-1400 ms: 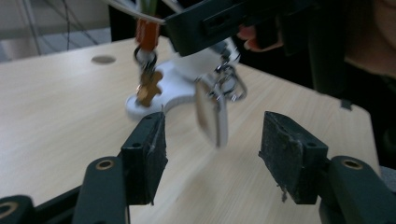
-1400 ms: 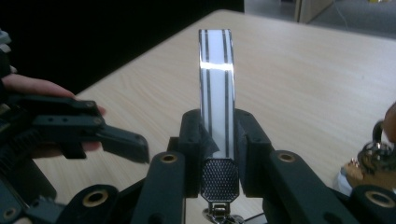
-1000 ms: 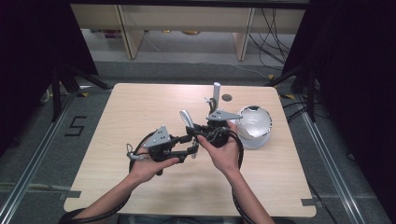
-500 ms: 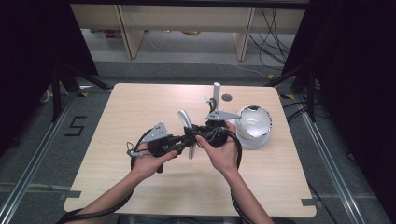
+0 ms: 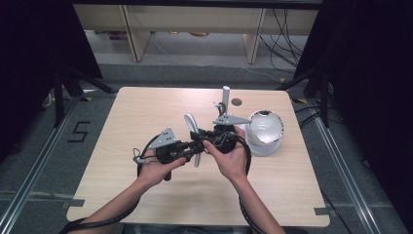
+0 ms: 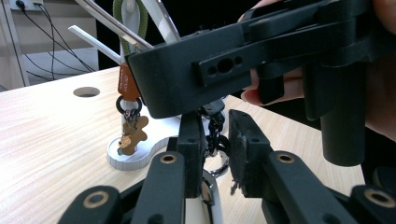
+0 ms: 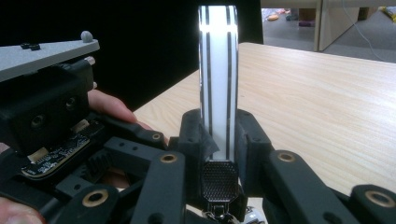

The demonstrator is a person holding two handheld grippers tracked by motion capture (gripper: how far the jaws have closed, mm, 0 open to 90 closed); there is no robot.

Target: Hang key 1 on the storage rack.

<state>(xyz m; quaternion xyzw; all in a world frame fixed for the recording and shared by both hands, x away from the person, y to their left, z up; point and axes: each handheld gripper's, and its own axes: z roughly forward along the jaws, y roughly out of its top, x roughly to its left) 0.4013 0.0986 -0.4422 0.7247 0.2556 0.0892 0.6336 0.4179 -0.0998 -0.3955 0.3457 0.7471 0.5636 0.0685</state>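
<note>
- Two handheld grippers are brought together near the middle of the light wooden table (image 5: 122,195), as seen from the high view, each held in one of the person's hands.
- The left gripper (image 5: 192,146) is held in the left hand (image 5: 158,168) and is pointed toward the right gripper (image 5: 204,141), which is held in the right hand (image 5: 231,158).
- In the right gripper view, a flat white strap with dark lines (image 7: 218,88) is clamped between the two black jaws; it stands upright from them, with a dark mesh end piece (image 7: 219,181) seen just below the jaw tips.
- In the high view the same strap is seen as a pale strip running from above the grippers to below them.
- In the left gripper view, the jaws are parted, with a dark metal ring and chain (image 6: 215,140) lying in the gap between them; whether either pad touches it cannot be told.
- Beyond those jaws, a white stand base (image 6: 135,156) is set on the table, and a small brown gingerbread-shaped charm (image 6: 132,135) hangs over it from a black ring under an orange tag (image 6: 127,84).
- A white and silver bowl-like object (image 5: 264,131) is placed on the table just to the right of the right hand.
- A small round hole (image 5: 236,102) is seen in the tabletop near the far edge, beside the upright post (image 5: 225,97) of the stand.
</note>
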